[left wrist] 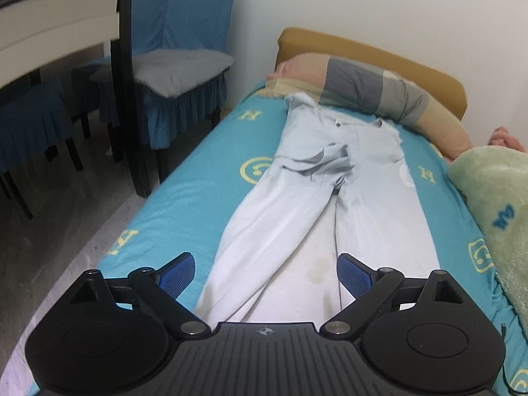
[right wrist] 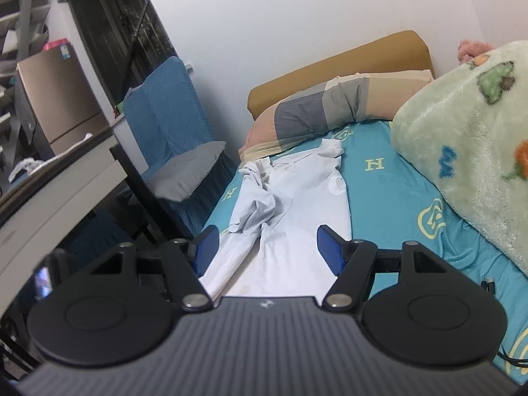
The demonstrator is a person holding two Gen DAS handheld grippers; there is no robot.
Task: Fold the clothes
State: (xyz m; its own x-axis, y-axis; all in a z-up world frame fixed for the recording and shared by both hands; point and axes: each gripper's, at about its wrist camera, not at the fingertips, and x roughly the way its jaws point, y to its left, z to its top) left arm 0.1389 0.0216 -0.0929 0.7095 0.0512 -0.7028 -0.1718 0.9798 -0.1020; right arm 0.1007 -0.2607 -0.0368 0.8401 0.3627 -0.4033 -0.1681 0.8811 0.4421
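Observation:
A pair of pale blue-white trousers [left wrist: 316, 198] lies flat along the turquoise bed sheet [left wrist: 198, 191], waistband toward the pillow, legs toward me, with a rumpled fold near the crotch. My left gripper [left wrist: 265, 275] is open and empty, hovering over the lower legs. In the right wrist view the trousers [right wrist: 297, 211] lie the same way, and my right gripper [right wrist: 267, 247] is open and empty above the lower legs. The leg ends are hidden below both gripper bodies.
A striped pillow [left wrist: 363, 92] and tan headboard [left wrist: 379, 52] lie at the far end. A green fleece blanket [right wrist: 468, 138] is heaped on the right. Blue-covered chairs [left wrist: 178, 66] and a white table [left wrist: 56, 23] stand left of the bed. A black cable [right wrist: 488, 285] lies on the sheet.

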